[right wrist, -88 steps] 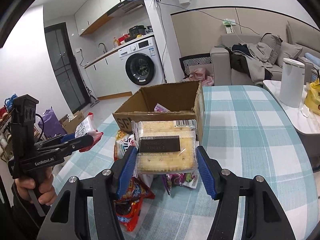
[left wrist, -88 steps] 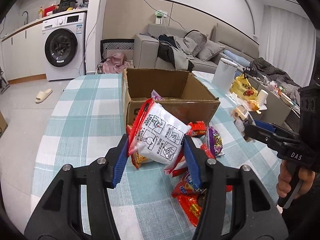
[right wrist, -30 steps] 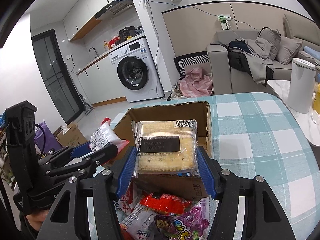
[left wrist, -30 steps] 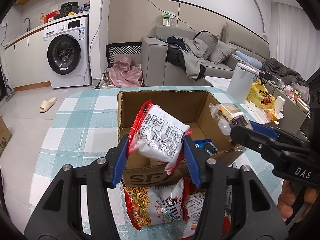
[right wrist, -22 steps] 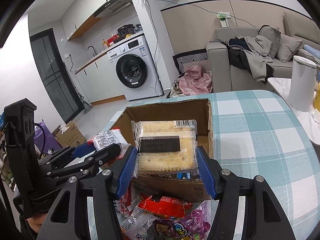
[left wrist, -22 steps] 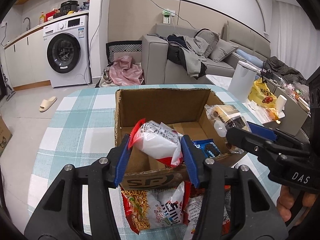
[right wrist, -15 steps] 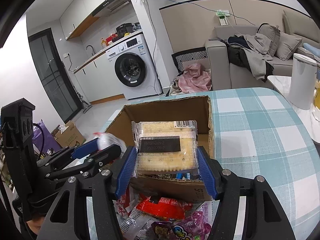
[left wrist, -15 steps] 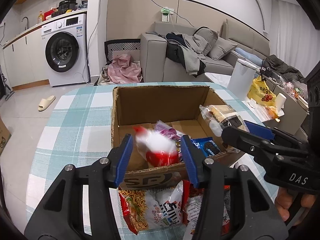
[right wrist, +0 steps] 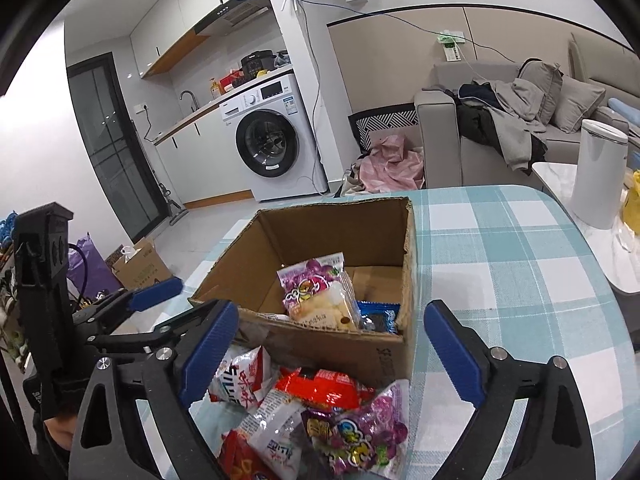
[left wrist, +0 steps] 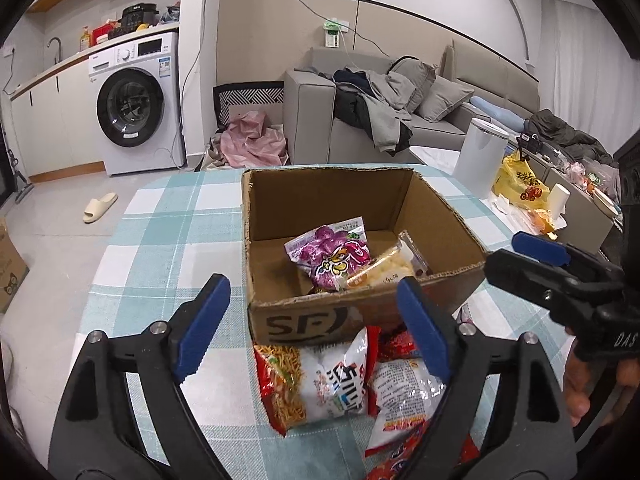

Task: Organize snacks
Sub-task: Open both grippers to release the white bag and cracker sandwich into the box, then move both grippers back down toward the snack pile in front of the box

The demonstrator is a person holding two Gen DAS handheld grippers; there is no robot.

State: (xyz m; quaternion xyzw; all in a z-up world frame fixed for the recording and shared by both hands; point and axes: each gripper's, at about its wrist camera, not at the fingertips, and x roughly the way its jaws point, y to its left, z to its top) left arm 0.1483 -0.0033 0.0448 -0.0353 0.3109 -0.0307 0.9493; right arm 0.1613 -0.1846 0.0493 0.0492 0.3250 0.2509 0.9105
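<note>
At frame centre, snacks in box: a purple snack packet (left wrist: 329,253) and a clear pack of pale biscuits (left wrist: 384,270) are seen lying inside the open cardboard box (left wrist: 336,200), toward its near wall; in the right wrist view a dark blue packet (right wrist: 380,317) is seen beside them in the near right corner.
Loose snacks: a noodle-print bag (left wrist: 316,380) and a red-and-white packet (left wrist: 404,396) are laid on the cloth just below the box in the left wrist view; in the right wrist view a red packet (right wrist: 324,388) and a second purple packet (right wrist: 356,436) are seen in the same pile, touching the box's near wall.
Box: it is stood upright on the checked tablecloth (left wrist: 172,232), flaps open, with dark lettering printed on its near side.
Left gripper (left wrist: 310,322): its jaws are opening, spread either side of the box's near wall at lower centre; nothing is clasped and nothing is pressed by the blue pads (left wrist: 204,322).
Right gripper (right wrist: 332,350): its jaws are opening, spread wide at the bottom of its own view; no item is held between them. It is also seen at the right edge of the left wrist view, carried by a hand (left wrist: 596,392).
Surroundings: a washing machine (left wrist: 136,108) is seen at upper left, a grey sofa (left wrist: 400,120) strewn with clothes at upper centre, and a white canister (left wrist: 480,152) at right.
</note>
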